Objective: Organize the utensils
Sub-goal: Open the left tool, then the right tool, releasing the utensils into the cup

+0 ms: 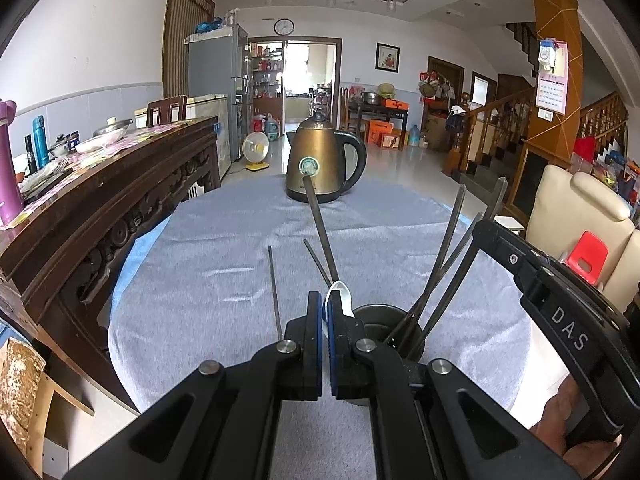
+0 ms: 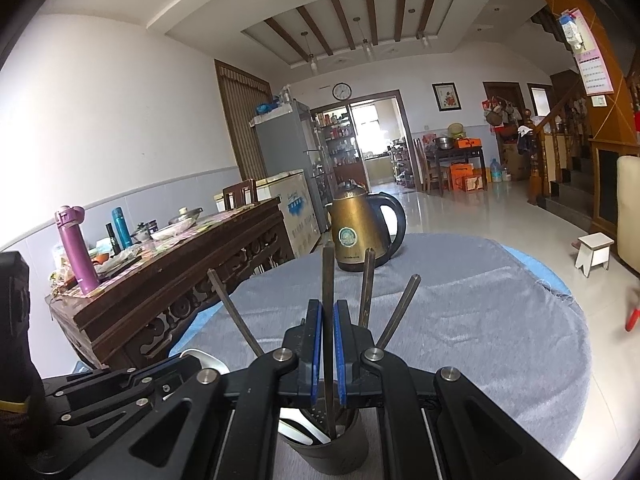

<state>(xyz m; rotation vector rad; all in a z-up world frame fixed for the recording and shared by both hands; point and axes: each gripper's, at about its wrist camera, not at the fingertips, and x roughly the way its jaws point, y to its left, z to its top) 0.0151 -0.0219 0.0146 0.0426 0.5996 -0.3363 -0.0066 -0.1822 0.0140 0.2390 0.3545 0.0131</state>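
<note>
Chopstick point(image 2: 328, 320) feels stiff and slick mid-shaft in my right gripper point(image 2: 325, 344); my left gripper point(image 1: 325, 320) pinches a spoon point(image 1: 340, 296) at twelve o'clock.

"DAS" on right hand-held gripper point(image 1: 486, 226) (white letters)

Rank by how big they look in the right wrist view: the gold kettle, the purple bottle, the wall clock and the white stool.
1. gold kettle
2. purple bottle
3. white stool
4. wall clock

This is apparent size only; the clock hangs much farther away, so its true size stays unsure.
</note>
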